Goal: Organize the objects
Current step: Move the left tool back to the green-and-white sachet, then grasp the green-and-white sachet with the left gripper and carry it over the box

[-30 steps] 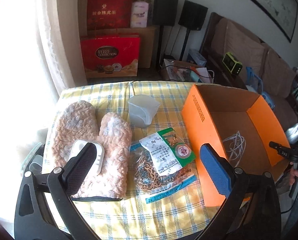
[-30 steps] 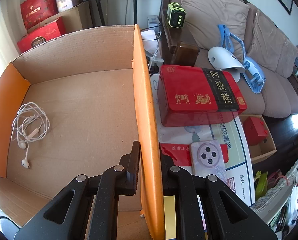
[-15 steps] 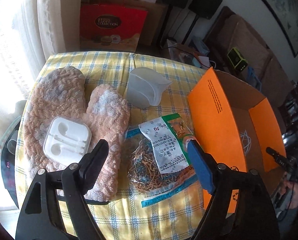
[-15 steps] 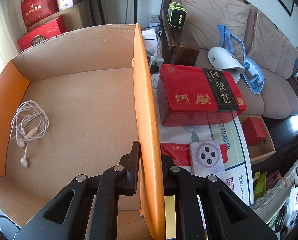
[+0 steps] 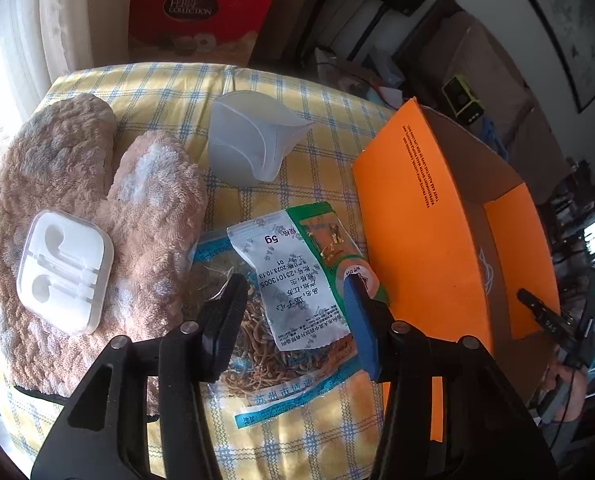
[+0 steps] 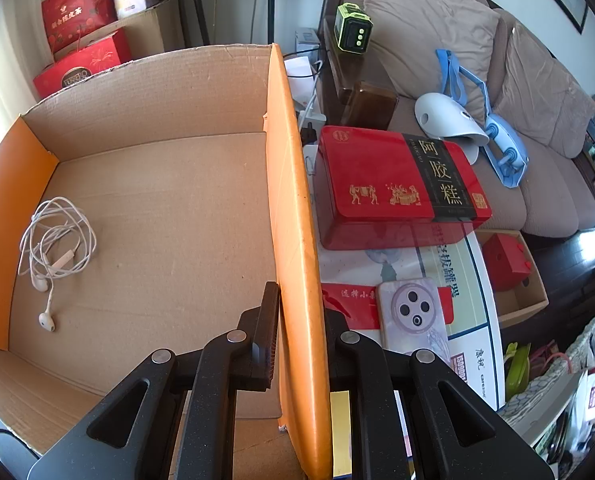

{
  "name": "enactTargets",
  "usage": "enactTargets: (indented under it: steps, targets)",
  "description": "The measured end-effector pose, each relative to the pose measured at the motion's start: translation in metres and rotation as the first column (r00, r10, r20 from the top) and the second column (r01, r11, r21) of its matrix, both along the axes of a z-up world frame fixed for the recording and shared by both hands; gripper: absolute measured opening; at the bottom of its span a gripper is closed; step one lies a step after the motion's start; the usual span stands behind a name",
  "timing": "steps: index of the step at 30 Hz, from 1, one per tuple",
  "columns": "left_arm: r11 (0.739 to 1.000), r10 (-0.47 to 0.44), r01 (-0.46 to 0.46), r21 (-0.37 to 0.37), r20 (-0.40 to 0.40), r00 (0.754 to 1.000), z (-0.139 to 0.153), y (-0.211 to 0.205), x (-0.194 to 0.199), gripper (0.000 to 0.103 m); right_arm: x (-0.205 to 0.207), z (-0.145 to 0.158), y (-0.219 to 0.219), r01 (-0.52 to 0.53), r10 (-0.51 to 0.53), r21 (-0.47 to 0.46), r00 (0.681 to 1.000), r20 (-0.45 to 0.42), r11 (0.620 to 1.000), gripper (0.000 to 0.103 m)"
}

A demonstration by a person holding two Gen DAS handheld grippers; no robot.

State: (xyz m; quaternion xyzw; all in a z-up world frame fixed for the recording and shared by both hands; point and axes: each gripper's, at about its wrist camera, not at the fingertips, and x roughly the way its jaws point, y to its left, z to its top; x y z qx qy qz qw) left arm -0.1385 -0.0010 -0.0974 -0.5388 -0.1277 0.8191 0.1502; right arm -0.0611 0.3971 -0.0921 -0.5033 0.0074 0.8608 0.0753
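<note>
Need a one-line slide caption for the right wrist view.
Right gripper clamps orange box wall; white earphones lie inside.

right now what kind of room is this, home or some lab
Most likely a home living room: a cushioned sofa, a table under a yellow checked tablecloth, and red gift boxes stacked by the wall. Nothing lab-like shows.

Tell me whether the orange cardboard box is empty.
Not empty. The orange cardboard box holds a tangled set of white wired earphones on its floor, near its left wall; the rest of the floor shows bare.
</note>
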Motion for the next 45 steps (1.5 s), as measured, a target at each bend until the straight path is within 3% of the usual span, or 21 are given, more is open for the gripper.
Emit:
enactTargets:
  steps: [5, 7, 14, 22, 32, 38, 45]
  targets:
    - [1.0, 0.004, -0.004, -0.007, 0.015, 1.0, -0.006, 0.0, -0.002, 0.045, 0.0, 0.0, 0.0, 0.0, -0.001, -0.001, 1.0, 0.0, 1.0, 0.013]
    - [1.0, 0.011, -0.01, -0.017, 0.018, 1.0, -0.008, -0.001, -0.002, 0.016, 0.0, 0.0, 0.0, 0.001, -0.001, 0.0, 1.0, -0.001, 1.0, 0.013]
    - [1.0, 0.017, -0.017, -0.006, -0.009, 1.0, -0.003, -0.008, 0.001, 0.003, 0.0, 0.0, -0.001, -0.002, 0.002, 0.003, 1.0, 0.002, 1.0, 0.013]
    - [1.0, 0.014, -0.013, 0.009, -0.076, 0.997, 0.022, -0.009, 0.012, 0.001, 0.0, 0.0, -0.001, -0.001, 0.001, 0.002, 1.0, 0.002, 1.0, 0.013]
    - [0.997, -0.022, 0.036, 0.062, -0.216, 0.976, 0.091, -0.002, 0.033, 0.001, 0.0, 0.0, -0.001, -0.002, 0.002, 0.003, 1.0, 0.002, 1.0, 0.013]
    - [0.99, -0.111, 0.129, 0.061, -0.24, 0.964, 0.116, 0.032, 0.042, 0.001, 0.0, 0.0, -0.001, -0.002, 0.002, 0.003, 1.0, 0.002, 1.0, 0.013]
    - [0.978, -0.18, 0.201, 0.057, -0.258, 0.949, 0.125, 0.071, 0.048, 0.001, 0.0, -0.001, -0.001, -0.001, 0.001, 0.0, 1.0, 0.002, 1.0, 0.013]
